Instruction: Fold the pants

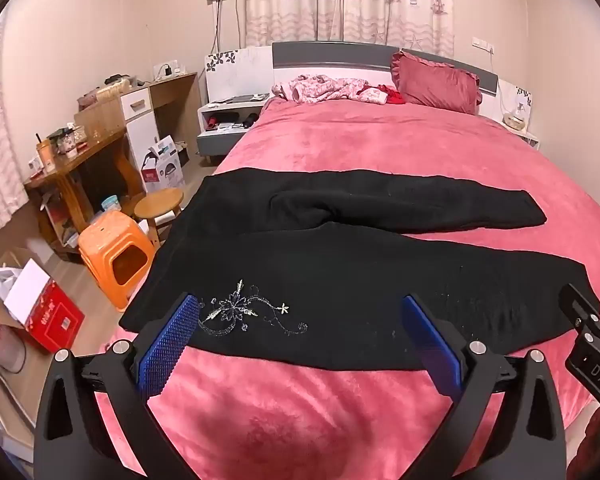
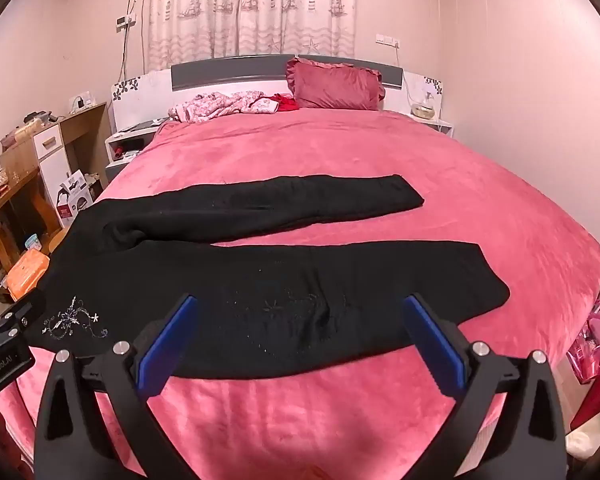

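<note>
The black fabric pants with silver floral embroidery [image 1: 340, 280] lie flat crosswise on the pink plush bed [image 1: 380, 140], legs running rightward. Left gripper [image 1: 300, 344] and right gripper [image 2: 300, 340] hover spread, empty, near the front edge; the waistband seemingly sits left.

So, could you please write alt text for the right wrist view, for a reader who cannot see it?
Black pants lie flat across a pink bed, legs spread apart toward the right, silver flower embroidery near the waist. The open right gripper hovers above the nearer leg, touching nothing; the left gripper shows at the left edge.
</note>
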